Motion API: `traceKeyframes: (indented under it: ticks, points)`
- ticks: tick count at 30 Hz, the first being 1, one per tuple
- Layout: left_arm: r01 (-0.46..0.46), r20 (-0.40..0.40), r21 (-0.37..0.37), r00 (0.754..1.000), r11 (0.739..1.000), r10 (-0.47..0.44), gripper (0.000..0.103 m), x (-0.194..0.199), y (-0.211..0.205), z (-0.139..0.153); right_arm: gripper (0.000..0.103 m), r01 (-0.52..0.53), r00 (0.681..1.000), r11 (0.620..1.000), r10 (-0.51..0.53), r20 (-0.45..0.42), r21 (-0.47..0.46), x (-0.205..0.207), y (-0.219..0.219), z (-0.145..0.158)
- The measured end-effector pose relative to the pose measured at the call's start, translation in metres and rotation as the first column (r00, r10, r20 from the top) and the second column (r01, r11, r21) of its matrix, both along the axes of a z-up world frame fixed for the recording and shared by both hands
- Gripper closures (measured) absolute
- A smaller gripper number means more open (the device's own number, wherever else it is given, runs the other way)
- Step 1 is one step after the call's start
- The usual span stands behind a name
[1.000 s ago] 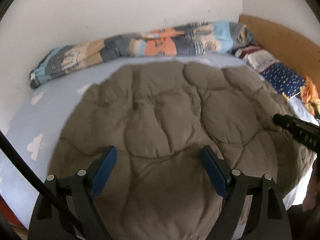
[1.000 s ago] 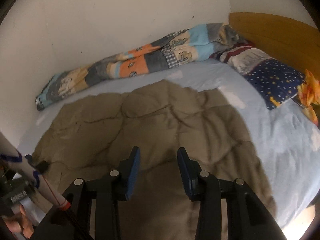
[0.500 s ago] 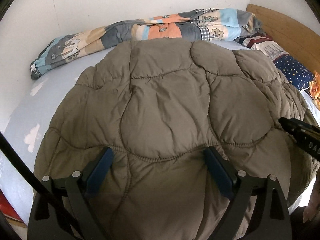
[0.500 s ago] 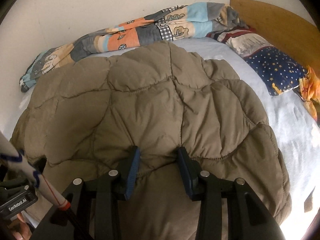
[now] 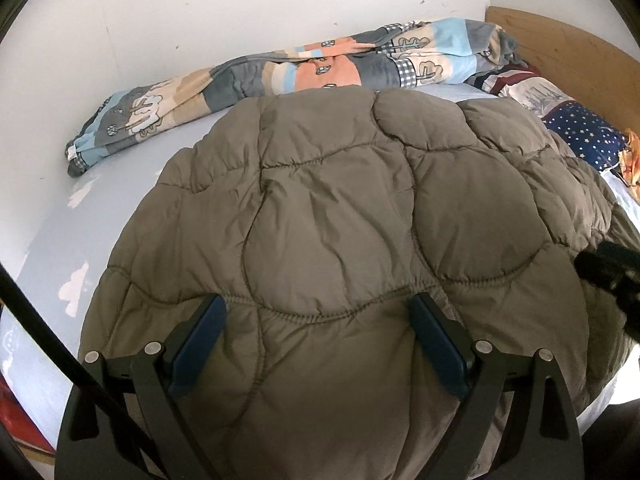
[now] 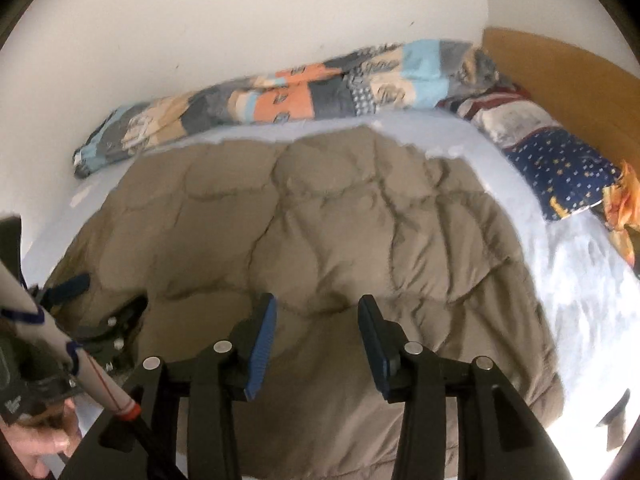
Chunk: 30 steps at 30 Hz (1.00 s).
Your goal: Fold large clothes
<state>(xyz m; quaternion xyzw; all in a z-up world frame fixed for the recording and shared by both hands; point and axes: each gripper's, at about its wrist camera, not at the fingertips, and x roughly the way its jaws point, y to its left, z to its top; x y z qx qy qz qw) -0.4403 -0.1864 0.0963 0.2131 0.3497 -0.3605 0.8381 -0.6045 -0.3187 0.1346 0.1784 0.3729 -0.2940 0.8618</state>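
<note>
My left tool [image 5: 318, 336] stands with its jaws spread wide; its blue pads [image 5: 198, 344] flank a bulge of the quilted jacket [image 5: 340, 208], which swells up between them. Whether the pads press the fabric or merely sit beside it cannot be determined, because the jacket hides the fingertips. In the right wrist view this tool appears only partly, at the lower left edge, half buried in the fabric.

My right tool [image 6: 316, 340] has its jaws parted, less widely, with nothing between the pads [image 6: 262, 344]. It sits above the near hem of the jacket [image 6: 320, 220]; contact cannot be confirmed, as this view is motion-blurred. A white cable [image 6: 60, 344] with blue and red markings crosses the lower left corner, and part of my hand shows below it, cut off by the frame.

The olive-brown jacket lies spread over the light blue bed sheet [image 5: 120, 184], covering most of the near mattress. Its near edge runs out of frame beneath both tools.

Beyond the jacket, a rolled patchwork blanket [image 5: 304, 72] lies along the white wall. At the far right, a navy star-print pillow [image 6: 560, 172] rests against the wooden headboard [image 6: 560, 76], with a striped pillow behind it, partly hidden.
</note>
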Motion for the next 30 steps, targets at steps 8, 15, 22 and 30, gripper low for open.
traceKeyframes:
  ticks: [8, 15, 22, 30]
  points:
    - [0.005, 0.014, 0.006, 1.000, 1.000, -0.005, 0.010, 0.000, 0.000, -0.001, 0.049, -0.003, 0.998, 1.000, 0.004, -0.069, 0.017, 0.007, -0.003, -0.016]
    - [0.004, 0.015, 0.005, 1.000, 1.000, -0.004, 0.010, 0.000, 0.000, 0.000, 0.044, 0.001, 0.997, 1.000, 0.000, -0.078, 0.015, 0.007, -0.005, -0.018]
    - [0.023, -0.023, -0.044, 0.999, 0.999, -0.024, 0.010, 0.005, 0.000, 0.012, 0.044, 0.046, 0.995, 0.998, -0.049, 0.086, 0.033, -0.010, -0.022, 0.012]
    - [-0.024, -0.083, -0.080, 0.996, 0.997, 0.018, 0.010, 0.081, -0.044, 0.050, 0.044, 0.148, 0.975, 0.989, -0.147, 0.168, 0.010, 0.005, -0.078, 0.044]
